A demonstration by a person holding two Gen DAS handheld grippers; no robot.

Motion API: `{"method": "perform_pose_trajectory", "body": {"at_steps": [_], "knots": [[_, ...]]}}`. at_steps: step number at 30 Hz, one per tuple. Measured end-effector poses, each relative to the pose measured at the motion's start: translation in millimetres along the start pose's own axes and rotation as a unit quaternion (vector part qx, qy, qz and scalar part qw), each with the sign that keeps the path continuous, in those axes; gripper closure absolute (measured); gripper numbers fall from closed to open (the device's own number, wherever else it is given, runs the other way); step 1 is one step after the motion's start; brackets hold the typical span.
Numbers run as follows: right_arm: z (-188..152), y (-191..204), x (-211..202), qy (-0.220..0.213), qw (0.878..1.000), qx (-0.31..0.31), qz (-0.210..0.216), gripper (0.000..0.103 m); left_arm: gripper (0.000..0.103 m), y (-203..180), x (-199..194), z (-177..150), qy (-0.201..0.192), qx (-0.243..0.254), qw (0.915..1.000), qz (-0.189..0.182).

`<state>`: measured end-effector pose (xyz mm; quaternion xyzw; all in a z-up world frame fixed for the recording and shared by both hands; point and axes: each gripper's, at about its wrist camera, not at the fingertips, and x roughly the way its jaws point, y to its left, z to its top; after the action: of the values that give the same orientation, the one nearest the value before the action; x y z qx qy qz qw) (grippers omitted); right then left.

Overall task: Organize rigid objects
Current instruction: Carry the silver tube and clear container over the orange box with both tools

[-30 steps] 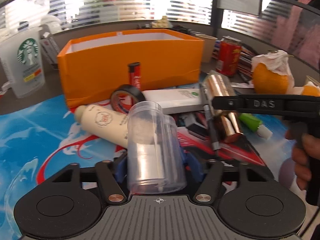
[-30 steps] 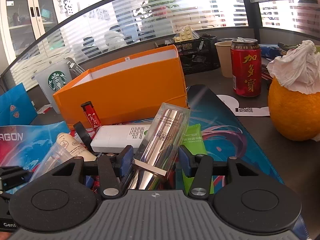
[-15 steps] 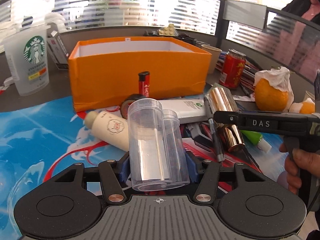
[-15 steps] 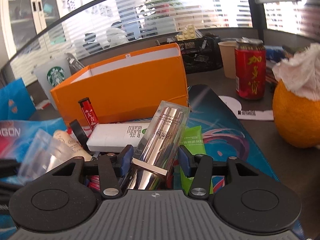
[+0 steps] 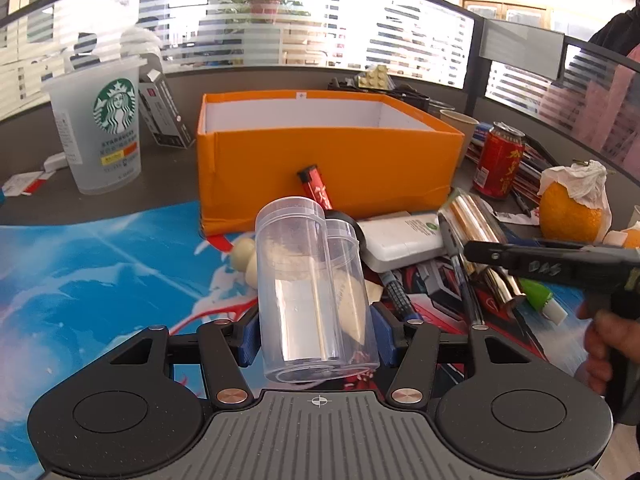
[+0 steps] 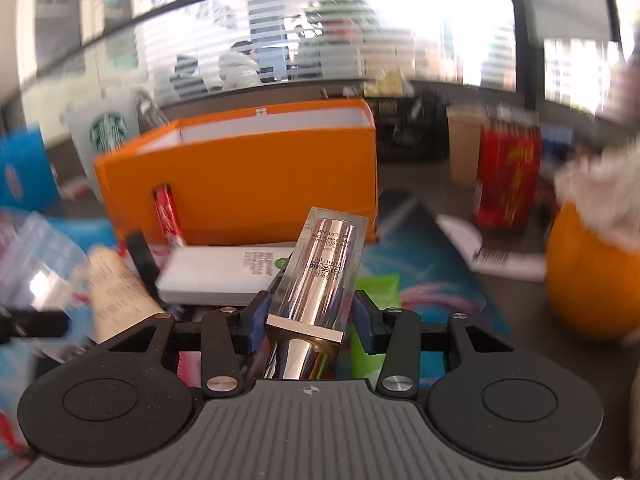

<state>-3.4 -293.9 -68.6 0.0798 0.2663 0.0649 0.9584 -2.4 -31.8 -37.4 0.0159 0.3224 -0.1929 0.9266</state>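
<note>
My left gripper [image 5: 314, 336] is shut on a clear plastic jar [image 5: 312, 292] and holds it above the blue mat, in front of the open orange box [image 5: 328, 164]. My right gripper [image 6: 312, 320] is shut on a shiny metallic cosmetic tube in a clear case [image 6: 320, 276], lifted toward the orange box [image 6: 248, 184]. The right gripper also shows in the left wrist view [image 5: 472, 250], with the tube [image 5: 476, 216] between its fingers. On the mat lie a cream bottle [image 6: 116, 284], a white flat box [image 5: 404, 236], a red lighter [image 5: 316, 188], a black tape roll [image 5: 344, 220] and pens [image 5: 460, 264].
A Starbucks cup [image 5: 100, 132] stands at the back left. A red can [image 5: 498, 160], a paper cup [image 5: 458, 120] and an orange with tissue on top [image 5: 572, 204] stand at the right. A green tube [image 5: 540, 298] lies by the pile.
Both grippers have risen with their loads and come nearer the orange box; its white inside now shows in the left view. The right view is blurred by motion.
</note>
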Motion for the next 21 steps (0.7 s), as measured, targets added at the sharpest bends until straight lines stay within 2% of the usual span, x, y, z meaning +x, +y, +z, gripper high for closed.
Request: {"method": "perform_pose_trajectory", "body": {"at_steps": [3, 8, 10, 11, 12, 15, 19, 21], "knots": [[5, -22, -3, 0.014, 0.995, 0.089, 0.049, 0.062, 0.049, 6, -3, 5, -0.002, -0.009, 1.0, -0.003], [11, -49, -7, 0.024, 0.971, 0.202, 0.125, 0.068, 0.049, 14, -6, 23, -0.003, -0.023, 0.9997, -0.01], [13, -53, -4, 0.032, 0.961, 0.225, 0.157, 0.068, 0.049, 15, -7, 32, -0.011, -0.017, 0.9997, -0.01], [13, -52, -1, 0.037, 0.96, 0.225, 0.161, 0.068, 0.049, 15, -6, 36, -0.013, -0.017, 0.9998, -0.003], [15, -47, 0, 0.036, 0.966, 0.207, 0.151, 0.068, 0.049, 15, -6, 39, -0.016, -0.017, 0.9997, 0.0], [14, -20, -5, 0.033, 0.991, 0.107, 0.075, 0.068, 0.049, 16, -6, 39, -0.018, -0.021, 0.9996, -0.002], [11, -10, -6, 0.024, 0.997, 0.053, 0.044, 0.068, 0.049, 17, 1, 35, -0.008, -0.025, 0.9996, -0.006], [8, -3, 5, 0.049, 0.999, 0.001, 0.021, 0.068, 0.049, 16, 0, 34, -0.008, -0.023, 0.9997, -0.009]]}}
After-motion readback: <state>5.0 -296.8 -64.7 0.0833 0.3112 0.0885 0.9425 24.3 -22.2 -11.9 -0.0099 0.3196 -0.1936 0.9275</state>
